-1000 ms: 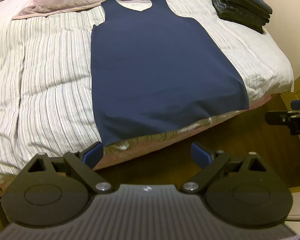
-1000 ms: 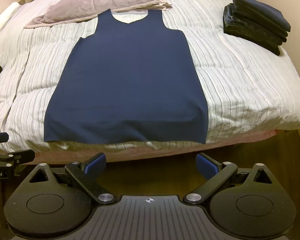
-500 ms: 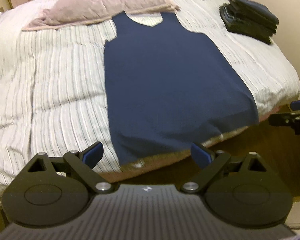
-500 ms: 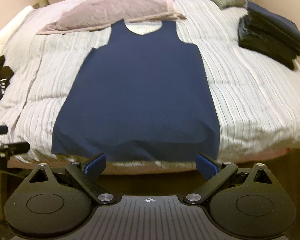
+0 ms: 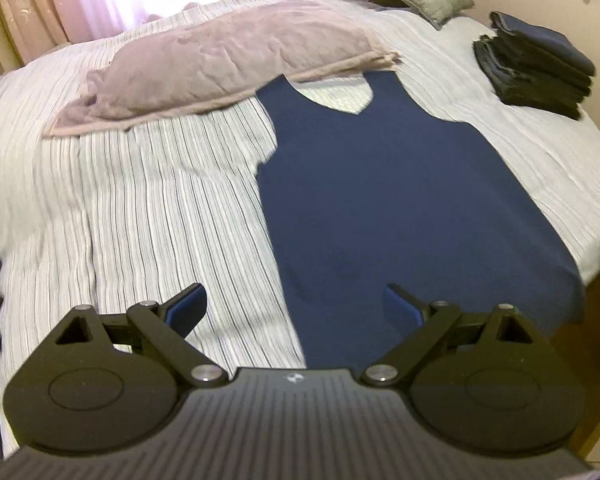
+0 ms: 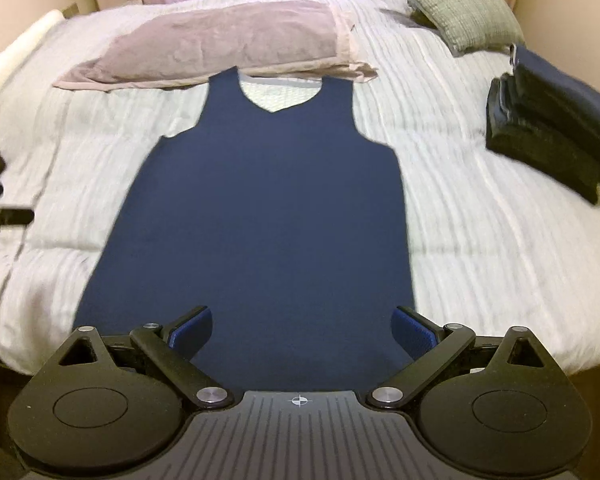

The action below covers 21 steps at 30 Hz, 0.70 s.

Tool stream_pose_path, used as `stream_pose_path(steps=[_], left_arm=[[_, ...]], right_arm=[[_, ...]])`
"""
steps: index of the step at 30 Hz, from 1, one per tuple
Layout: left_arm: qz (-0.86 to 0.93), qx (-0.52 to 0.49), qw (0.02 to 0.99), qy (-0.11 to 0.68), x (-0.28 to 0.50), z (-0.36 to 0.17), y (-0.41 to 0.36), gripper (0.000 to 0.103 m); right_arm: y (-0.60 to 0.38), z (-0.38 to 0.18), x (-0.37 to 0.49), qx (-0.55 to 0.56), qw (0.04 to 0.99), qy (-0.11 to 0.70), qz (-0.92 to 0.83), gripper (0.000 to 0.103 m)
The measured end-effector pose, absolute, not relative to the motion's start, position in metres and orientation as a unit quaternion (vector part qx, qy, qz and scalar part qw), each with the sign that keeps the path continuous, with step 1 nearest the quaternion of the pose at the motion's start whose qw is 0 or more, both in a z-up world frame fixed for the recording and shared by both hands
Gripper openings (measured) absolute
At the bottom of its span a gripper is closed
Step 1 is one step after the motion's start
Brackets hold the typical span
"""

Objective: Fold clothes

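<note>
A navy sleeveless top [image 5: 400, 200] [image 6: 268, 208] lies flat on the striped bed, neck toward the pillows, hem at the near edge. My left gripper [image 5: 296, 304] hovers open above the top's lower left edge, one finger over the bedspread and the other over the fabric. My right gripper [image 6: 304, 326] is open over the hem's middle, with nothing between its fingers. The left gripper's tip [image 6: 8, 216] shows at the far left of the right wrist view.
A stack of folded dark clothes [image 5: 536, 80] [image 6: 552, 136] sits at the bed's right side. A mauve pillow [image 5: 220, 64] [image 6: 220, 44] lies behind the top's neck, and a grey-green cushion [image 6: 456, 4] at the back right. Wooden floor [image 5: 596, 320] shows past the bed's right corner.
Both grippers have moved forward from beyond the bed's edge to above the top's hem. Both stayed open.
</note>
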<state>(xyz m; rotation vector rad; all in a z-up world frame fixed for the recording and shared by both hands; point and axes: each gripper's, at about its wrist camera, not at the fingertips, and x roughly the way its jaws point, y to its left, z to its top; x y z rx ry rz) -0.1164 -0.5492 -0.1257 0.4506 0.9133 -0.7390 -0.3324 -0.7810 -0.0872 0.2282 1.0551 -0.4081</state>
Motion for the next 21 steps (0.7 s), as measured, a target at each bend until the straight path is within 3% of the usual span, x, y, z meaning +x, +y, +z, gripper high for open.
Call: stream_pose_path(steps=[16,21], left_arm=[[-0.437,0.291,0.772,0.358,0.069,-0.144,-0.701,0.09],[-0.436,0.309,0.766,0.357,0.112,-0.169,-0.753,0.078]], right_arm=[[-0.914,-0.079,-0.169,-0.035,0.859,0.499,-0.112,0.098],[-0.981,-0.108,-0.106,-0.055,0.871,0.485,-0.05,0.098]])
